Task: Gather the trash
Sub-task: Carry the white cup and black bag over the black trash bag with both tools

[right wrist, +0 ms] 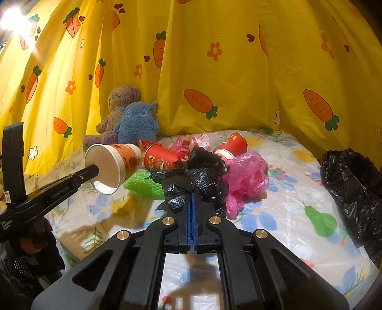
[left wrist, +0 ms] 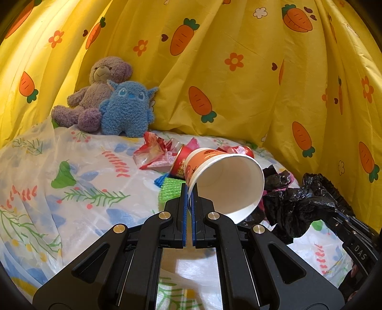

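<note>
Warm, bright light on both of your wrist views, with strong fisheye bending.

You get a blown-out lamp glare (right wrist: 12, 19) at the top left of the right wrist view, washing out the yellow curtain (right wrist: 214, 78) around it. In the left wrist view the curtain's upper left glows brighter than its right side. The glossy sheet (right wrist: 274, 181) throws white sheen patches, and the black bag (right wrist: 353, 190) shows small highlights. Your left hand-held gripper (right wrist: 95, 170) and its cup (right wrist: 112, 164) cast a soft brownish shadow down onto the sheet. Both views stay sharp in the middle; straight folds bow outward, and dark vignette fills the corners.
</note>
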The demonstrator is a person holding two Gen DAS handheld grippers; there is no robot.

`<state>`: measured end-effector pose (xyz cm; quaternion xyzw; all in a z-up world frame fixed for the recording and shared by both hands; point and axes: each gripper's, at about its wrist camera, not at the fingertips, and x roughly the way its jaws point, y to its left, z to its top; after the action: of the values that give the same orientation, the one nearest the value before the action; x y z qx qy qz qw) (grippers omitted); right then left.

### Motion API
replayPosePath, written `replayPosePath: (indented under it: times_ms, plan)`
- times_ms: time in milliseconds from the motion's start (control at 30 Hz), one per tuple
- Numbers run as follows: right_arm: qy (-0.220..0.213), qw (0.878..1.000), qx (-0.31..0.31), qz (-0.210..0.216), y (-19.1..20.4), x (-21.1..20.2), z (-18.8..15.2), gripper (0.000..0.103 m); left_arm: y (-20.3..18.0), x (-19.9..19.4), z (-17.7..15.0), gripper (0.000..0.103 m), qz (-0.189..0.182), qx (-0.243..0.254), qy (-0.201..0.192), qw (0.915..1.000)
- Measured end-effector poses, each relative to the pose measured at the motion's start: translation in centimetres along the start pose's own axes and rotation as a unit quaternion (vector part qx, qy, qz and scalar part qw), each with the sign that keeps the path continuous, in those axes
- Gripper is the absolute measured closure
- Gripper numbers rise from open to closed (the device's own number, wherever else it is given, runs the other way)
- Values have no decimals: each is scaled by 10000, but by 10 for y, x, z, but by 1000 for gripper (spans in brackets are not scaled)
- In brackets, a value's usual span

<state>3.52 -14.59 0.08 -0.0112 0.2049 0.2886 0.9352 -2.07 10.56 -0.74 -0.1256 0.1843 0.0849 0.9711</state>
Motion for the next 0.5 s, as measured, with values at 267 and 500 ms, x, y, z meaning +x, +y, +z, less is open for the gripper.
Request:
replayPosePath:
  times_ms: [267, 500]
  plan:
    - [-282, 9993, 73, -246, -13, -22, 7, 101, -28, 2, 2, 101, -234, 218, 16, 9995]
    - [-461, 9977, 194, -462, -28, -33, 11, 101, -63, 4, 10, 101, -593, 480, -52, 9971]
